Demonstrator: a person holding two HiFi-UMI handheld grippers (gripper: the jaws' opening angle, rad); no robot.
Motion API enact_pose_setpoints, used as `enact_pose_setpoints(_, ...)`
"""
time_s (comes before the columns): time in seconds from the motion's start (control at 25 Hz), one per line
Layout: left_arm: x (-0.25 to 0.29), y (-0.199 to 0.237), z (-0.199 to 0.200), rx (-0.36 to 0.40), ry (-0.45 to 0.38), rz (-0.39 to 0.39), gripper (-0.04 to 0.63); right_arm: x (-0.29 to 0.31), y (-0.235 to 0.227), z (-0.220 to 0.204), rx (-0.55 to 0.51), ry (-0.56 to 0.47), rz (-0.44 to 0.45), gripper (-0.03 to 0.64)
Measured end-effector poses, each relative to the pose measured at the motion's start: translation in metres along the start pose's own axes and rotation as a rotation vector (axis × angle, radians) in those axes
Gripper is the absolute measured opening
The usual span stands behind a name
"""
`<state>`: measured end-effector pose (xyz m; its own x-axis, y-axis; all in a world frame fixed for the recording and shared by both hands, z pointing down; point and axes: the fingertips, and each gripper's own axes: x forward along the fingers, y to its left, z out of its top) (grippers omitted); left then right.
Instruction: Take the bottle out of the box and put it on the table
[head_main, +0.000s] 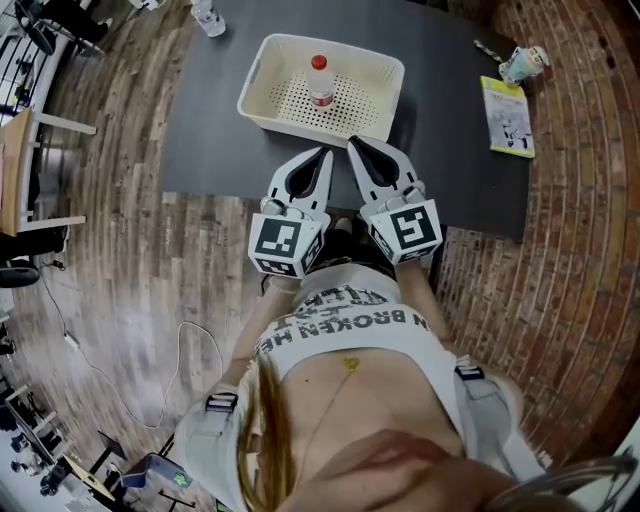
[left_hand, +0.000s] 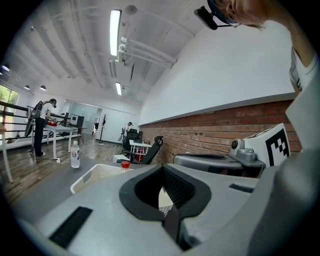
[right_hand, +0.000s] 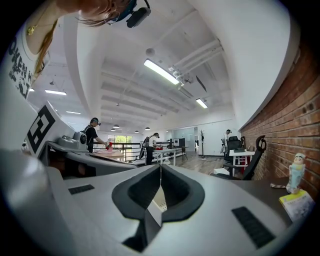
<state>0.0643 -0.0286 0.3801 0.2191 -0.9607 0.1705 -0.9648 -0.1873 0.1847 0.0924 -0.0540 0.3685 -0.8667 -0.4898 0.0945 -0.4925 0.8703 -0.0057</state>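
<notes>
- Nothing was done yet: the bottle (head_main: 320, 82) stood upright in the box (head_main: 262, 62), just ahead of both sets of jaws.
- The left gripper (head_main: 324, 155) and right gripper (head_main: 356, 145) were both closed on nothing, tips just short of the box's near rim.
- Everything was left, I'd say: open up, reach in, grab, lift, set it on the table (head_main: 210, 130) (bare top either side of the jaws).
</notes>
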Motion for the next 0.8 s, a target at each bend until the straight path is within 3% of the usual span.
enact_pose_setpoints(0.24, 0.012, 0.020, 0.004, -0.002, 0.000, -0.026, 0.006, 0.017, -0.006, -0.001, 0.001, 0.011, -0.036, 0.009)
enact_pose_setpoints(0.8, 0.048, 0.082, 0.027, 0.050, 0.037, -0.226, 0.006, 0.086, -0.018, 0.006, 0.009, 0.024, -0.216, 0.009)
